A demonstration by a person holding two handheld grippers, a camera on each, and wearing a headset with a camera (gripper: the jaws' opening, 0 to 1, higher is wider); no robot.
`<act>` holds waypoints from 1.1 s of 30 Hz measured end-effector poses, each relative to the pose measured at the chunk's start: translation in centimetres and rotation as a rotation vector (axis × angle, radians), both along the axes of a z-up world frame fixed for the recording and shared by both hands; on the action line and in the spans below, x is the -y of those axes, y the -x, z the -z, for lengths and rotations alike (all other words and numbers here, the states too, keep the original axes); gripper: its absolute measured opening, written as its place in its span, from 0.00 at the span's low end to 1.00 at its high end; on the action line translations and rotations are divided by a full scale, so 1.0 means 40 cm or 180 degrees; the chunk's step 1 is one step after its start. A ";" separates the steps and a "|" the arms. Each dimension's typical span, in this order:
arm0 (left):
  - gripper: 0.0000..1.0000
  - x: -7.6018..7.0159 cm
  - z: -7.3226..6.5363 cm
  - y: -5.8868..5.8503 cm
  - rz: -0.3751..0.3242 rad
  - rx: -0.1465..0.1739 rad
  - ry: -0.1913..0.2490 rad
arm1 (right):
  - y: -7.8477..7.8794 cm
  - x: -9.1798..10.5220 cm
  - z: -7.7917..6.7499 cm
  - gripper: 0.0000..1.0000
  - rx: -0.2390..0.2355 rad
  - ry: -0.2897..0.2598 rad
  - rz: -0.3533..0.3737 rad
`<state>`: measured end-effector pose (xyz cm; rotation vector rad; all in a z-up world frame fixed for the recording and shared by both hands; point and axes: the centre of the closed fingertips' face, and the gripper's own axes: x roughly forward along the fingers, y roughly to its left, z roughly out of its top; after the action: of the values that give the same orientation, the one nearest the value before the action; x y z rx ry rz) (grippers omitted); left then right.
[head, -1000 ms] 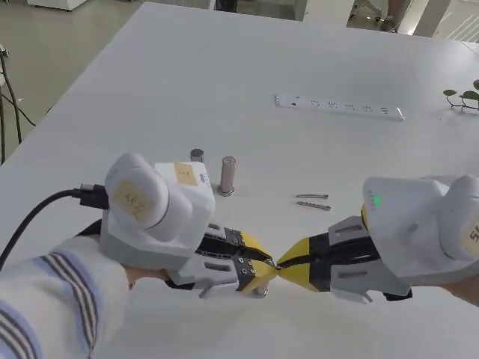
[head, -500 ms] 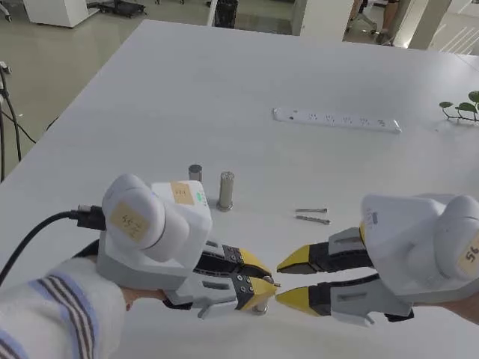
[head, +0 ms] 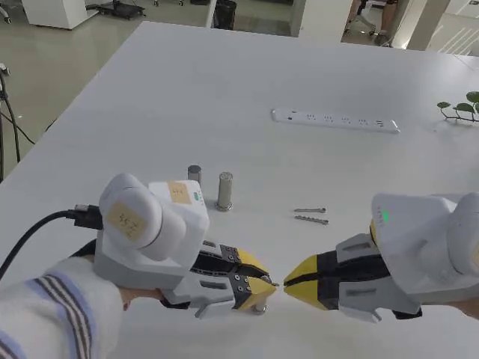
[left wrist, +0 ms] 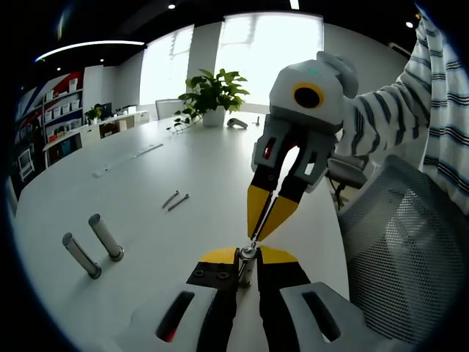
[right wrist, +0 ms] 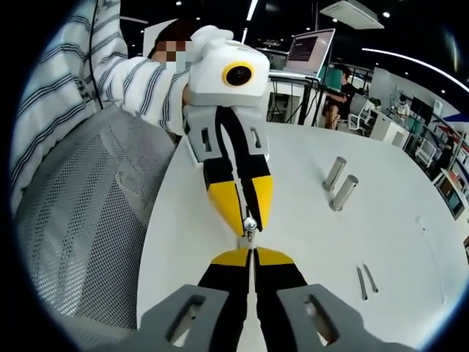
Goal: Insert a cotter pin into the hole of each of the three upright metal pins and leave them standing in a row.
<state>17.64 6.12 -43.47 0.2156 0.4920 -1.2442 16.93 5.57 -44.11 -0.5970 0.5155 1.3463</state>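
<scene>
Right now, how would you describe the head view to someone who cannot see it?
Two hand-held grippers meet over a white table: the left gripper clamps an upright metal pin, the right gripper is closed at its top. Behind stand two more metal pins, beside two loose cotter pins.

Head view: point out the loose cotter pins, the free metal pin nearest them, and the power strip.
loose cotter pins (head: 311, 220), head view, shank of the nearer one.
free metal pin (head: 225, 188), head view, mid-shaft.
power strip (head: 334, 120), head view, top face.
</scene>
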 end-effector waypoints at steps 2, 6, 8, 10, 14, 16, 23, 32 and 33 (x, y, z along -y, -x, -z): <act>0.05 0.000 0.000 0.000 -0.0002 -0.0002 0.0001 | 0.000 -0.005 -0.001 0.00 -0.0028 -0.0013 0.0015; 0.05 0.000 0.000 0.000 -0.0007 -0.0003 0.0003 | 0.001 -0.014 0.002 0.00 -0.0051 -0.0017 0.0013; 0.05 0.000 0.000 0.000 -0.0015 -0.0016 0.0011 | 0.002 -0.018 0.002 0.00 -0.0052 -0.0018 0.0008; 0.05 -0.001 0.000 0.000 -0.0015 -0.0017 0.0017 | 0.002 -0.020 0.004 0.00 -0.0045 -0.0001 0.0004; 0.05 -0.001 0.000 -0.001 -0.0025 -0.0024 0.0022 | -0.001 -0.018 0.005 0.00 -0.0053 -0.0004 0.0028; 0.05 0.000 0.001 -0.002 -0.0031 -0.0029 0.0023 | -0.002 -0.018 0.006 0.00 -0.0055 -0.0010 0.0041; 0.06 -0.002 0.002 0.001 -0.0044 -0.0080 0.0024 | -0.003 -0.008 0.010 0.00 -0.0037 0.0046 0.0048; 0.06 -0.002 0.002 0.002 -0.0031 -0.0065 0.0011 | 0.000 0.005 0.014 0.02 -0.0053 0.0064 0.0140; 0.06 -0.002 0.002 0.004 -0.0012 -0.0054 0.0007 | 0.001 0.008 0.016 0.01 -0.0058 0.0072 0.0152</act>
<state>17.49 6.20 -43.56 0.2023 0.5054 -1.2436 16.87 5.26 -44.74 -0.5881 0.5572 1.3033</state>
